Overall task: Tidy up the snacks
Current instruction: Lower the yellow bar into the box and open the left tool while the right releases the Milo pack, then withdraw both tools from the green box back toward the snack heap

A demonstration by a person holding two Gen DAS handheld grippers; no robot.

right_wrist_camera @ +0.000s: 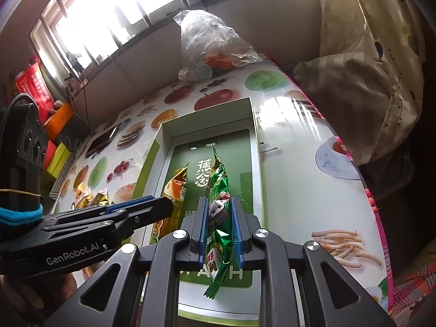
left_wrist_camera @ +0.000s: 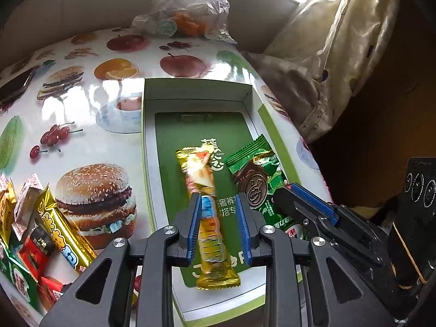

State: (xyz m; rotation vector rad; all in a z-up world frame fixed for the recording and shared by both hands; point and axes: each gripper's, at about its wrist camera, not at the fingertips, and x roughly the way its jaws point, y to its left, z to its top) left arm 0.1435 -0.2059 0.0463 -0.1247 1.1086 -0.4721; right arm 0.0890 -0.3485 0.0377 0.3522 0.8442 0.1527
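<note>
A shallow white cardboard box with a green printed floor (left_wrist_camera: 148,136) lies on the fruit-and-burger patterned tablecloth (left_wrist_camera: 81,109). Over the box, the left gripper (left_wrist_camera: 219,212) has its jaws partly apart around a long gold-wrapped snack bar (left_wrist_camera: 203,190); only one pad appears to touch it. Beside it in the box, the right gripper (right_wrist_camera: 220,226) straddles a green foil cookie packet (right_wrist_camera: 218,190), its jaws slightly apart, not pressing. More loose snacks (left_wrist_camera: 32,218) lie left of the box.

two tools (left_wrist_camera: 219,204) (right_wrist_camera: 219,207). one open box (left_wrist_camera: 196,90). inside it, two snacks: one gold bar (left_wrist_camera: 200,179) and one green cookie pack (left_wrist_camera: 253,171). one clear plastic bag (left_wrist_camera: 188,8) on the counter (left_wrist_camera: 81,125). several loose snacks in a pile (left_wrist_camera: 32,218); exact number unclear.
</note>
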